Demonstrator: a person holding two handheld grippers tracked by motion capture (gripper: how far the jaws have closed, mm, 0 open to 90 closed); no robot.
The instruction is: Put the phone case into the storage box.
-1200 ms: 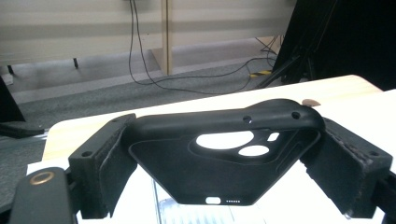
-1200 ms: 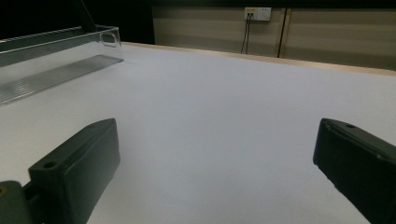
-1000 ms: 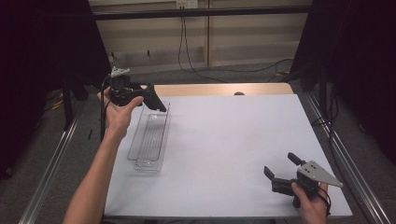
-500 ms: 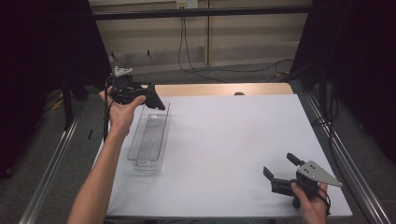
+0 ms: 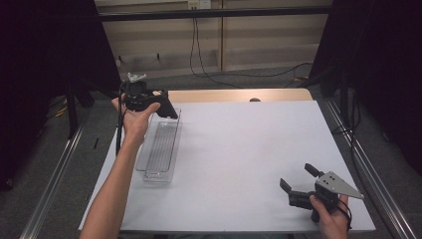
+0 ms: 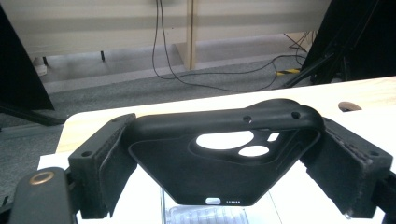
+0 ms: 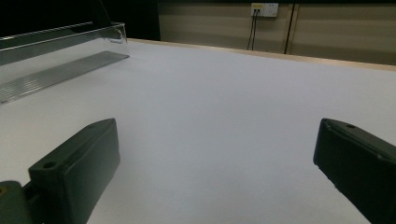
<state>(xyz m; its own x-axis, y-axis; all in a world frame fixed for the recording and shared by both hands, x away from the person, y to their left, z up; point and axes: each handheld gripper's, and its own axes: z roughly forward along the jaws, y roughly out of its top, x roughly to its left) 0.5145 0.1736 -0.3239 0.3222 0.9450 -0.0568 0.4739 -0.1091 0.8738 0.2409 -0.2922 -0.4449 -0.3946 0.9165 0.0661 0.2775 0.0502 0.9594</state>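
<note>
Phone case (image 6: pixel 224 154) | left tongs (image 5: pixel 149 102) clamped | white table (image 5: pixel 239 149) | dim room

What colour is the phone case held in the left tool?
Black; the phone case shows best in the left gripper view.

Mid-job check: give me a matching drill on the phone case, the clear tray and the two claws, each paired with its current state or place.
Things:
1. phone case
2. clear tray
3. left claw
4. right claw

States:
A. open, holding nothing, near table corner
B. lying on the table's left side
C. black, clamped between two jaws
D. shut, raised over the tray's far end

Pairs: 1-C, 2-B, 3-D, 4-A
</note>
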